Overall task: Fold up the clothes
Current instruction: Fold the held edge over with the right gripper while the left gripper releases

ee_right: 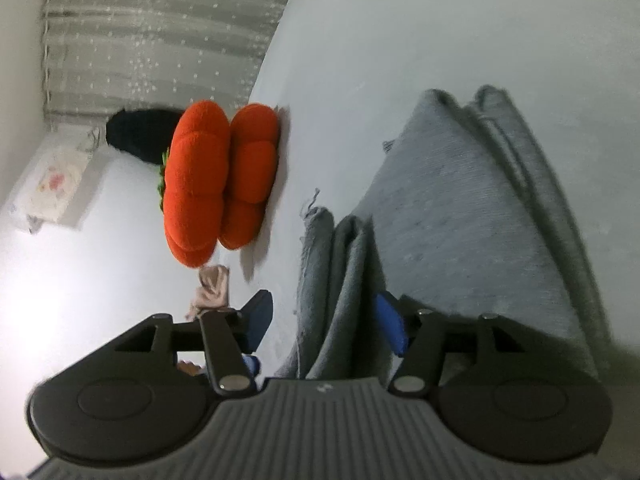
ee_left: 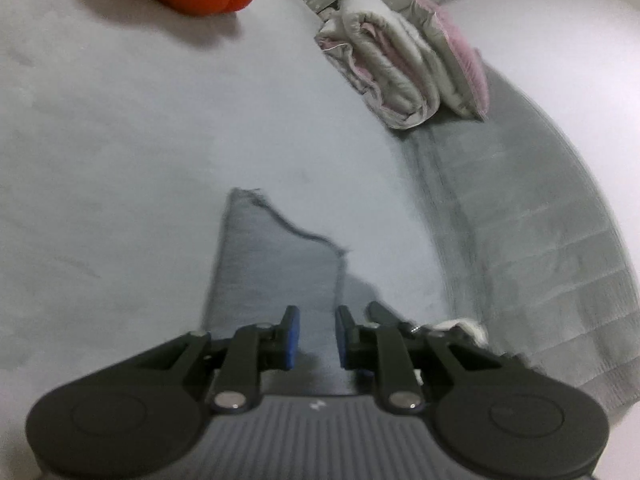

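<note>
Lying between right tongs [ee_right: 326,326]: grey cloth [ee_right: 460,216]

Setting: home bedroom. Evidence: wide white bed sheet [ee_left: 140,152] as working surface, with a folded quilted blanket [ee_left: 404,60], white and pink, at its far right edge. Orange pumpkin-shaped plush cushion [ee_right: 216,180] near the far left edge of the sheet. Grey ribbed bedspread [ee_left: 540,240] beyond the right edge. Grey curtain with small pale dots [ee_right: 160,36] behind. Low white side table [ee_right: 52,184] beside the bed, cloth item on top, details unclear.
</note>
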Demonstrator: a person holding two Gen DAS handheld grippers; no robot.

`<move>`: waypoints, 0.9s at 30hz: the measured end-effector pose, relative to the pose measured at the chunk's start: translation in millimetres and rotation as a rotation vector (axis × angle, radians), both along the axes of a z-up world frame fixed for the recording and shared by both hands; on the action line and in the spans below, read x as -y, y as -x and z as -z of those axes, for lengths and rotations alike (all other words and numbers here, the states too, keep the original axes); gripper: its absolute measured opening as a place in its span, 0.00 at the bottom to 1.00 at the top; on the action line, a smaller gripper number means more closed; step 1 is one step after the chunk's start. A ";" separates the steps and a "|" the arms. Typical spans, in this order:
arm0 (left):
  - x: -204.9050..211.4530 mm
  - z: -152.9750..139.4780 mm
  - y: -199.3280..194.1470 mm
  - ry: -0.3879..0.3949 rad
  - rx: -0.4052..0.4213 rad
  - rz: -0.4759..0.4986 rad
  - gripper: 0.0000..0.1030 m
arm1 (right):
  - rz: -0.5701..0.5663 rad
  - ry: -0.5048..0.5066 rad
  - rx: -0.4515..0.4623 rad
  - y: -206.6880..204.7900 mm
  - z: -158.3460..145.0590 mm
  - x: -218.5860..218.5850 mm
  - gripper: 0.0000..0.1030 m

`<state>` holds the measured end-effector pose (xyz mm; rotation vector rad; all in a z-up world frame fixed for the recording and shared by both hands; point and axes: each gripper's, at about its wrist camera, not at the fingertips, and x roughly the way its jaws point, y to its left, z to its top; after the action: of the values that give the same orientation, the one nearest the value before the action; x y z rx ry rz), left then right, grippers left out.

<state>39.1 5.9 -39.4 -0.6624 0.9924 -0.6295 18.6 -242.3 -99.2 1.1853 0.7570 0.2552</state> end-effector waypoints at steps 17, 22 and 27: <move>12.0 7.0 9.7 -0.088 0.162 0.027 0.17 | -0.019 0.163 0.095 -13.4 -14.3 -24.1 0.18; 33.4 6.2 17.0 -0.072 0.248 0.088 0.17 | 0.004 0.114 0.158 -6.0 -22.8 7.8 0.18; 59.9 10.9 29.5 -0.064 0.316 0.188 0.17 | 0.026 0.110 0.177 1.2 -21.6 36.3 0.18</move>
<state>9.6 -54.0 -50.3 -0.3997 0.7801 -0.8356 17.4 -278.6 -77.7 1.0528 0.5927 0.2895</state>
